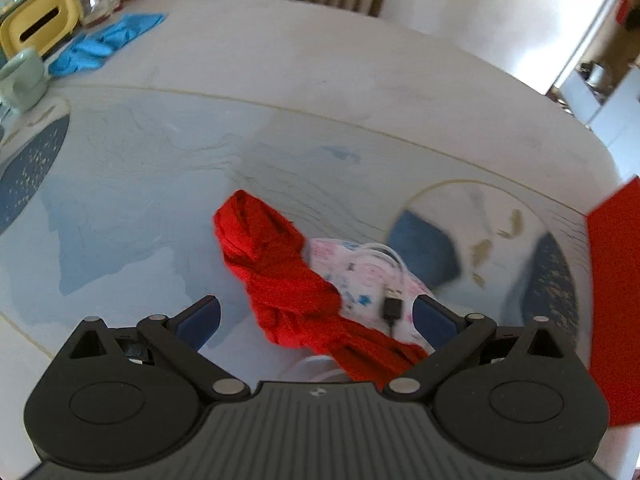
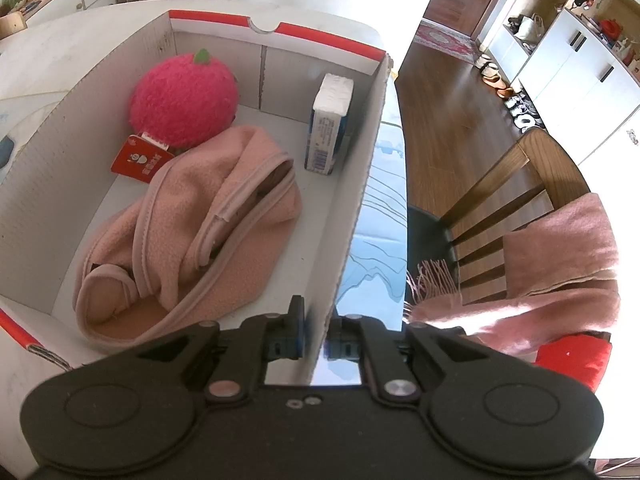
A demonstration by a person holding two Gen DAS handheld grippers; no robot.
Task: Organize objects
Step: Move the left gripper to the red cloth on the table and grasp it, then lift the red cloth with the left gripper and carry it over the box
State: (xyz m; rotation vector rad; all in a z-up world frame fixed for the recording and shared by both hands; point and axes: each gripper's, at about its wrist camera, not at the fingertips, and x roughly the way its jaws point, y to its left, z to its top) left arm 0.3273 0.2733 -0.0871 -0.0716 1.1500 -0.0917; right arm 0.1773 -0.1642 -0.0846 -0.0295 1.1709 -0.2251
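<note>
Red scarf (image 1: 292,280), twisted, lies on the desk (image 1: 280,80) between our left gripper's (image 1: 316,314) wide-open jaws, overlapping a patterned pouch (image 1: 360,280) at 3 o'clock. Our right gripper (image 2: 316,338) pinches the cardboard box (image 2: 360,184) wall; pink fleece (image 2: 192,232) lies inside.

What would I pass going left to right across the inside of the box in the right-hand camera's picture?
Red packet → fuzzy pink strawberry toy → pink fleece garment → white tissue pack standing by the right wall of the box.
</note>
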